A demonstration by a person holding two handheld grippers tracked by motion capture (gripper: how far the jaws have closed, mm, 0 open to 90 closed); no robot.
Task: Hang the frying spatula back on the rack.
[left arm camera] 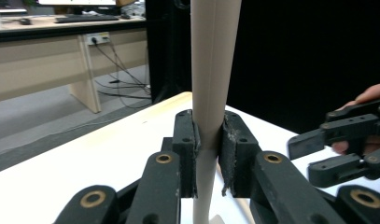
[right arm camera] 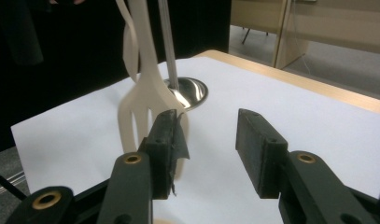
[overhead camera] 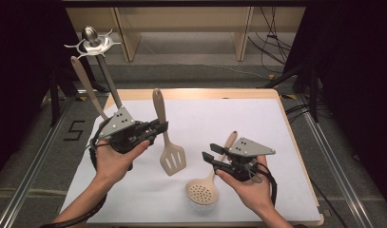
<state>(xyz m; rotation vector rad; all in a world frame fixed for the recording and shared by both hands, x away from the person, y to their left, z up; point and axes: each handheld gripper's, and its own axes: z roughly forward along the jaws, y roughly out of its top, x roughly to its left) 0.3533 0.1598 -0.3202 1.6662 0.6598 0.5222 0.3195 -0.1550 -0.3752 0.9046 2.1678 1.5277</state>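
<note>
Overall light: the white table sheet (overhead camera: 257, 128) was evenly and brightly lit from above, with no hard hotspots.
Surroundings: black curtains at both sides of the high view stayed very dark, so contrast was strong.
Shadows: soft, short shadows lay under the slotted spatula (overhead camera: 168, 142) and beside the perforated spoon (overhead camera: 204, 190).
Glare: the metal ladle bowl (right arm camera: 190, 93) carried a bright reflection; the steel rack top (overhead camera: 92, 43) gleamed too.
Focus: in the left gripper view the spatula handle (left arm camera: 211, 84) was soft, as was the background desk.
Blur: the spatula head (right arm camera: 143, 109) in the right gripper view was smeared and pale.
Sharpness: all pictures were low in detail, slightly grainy.
</note>
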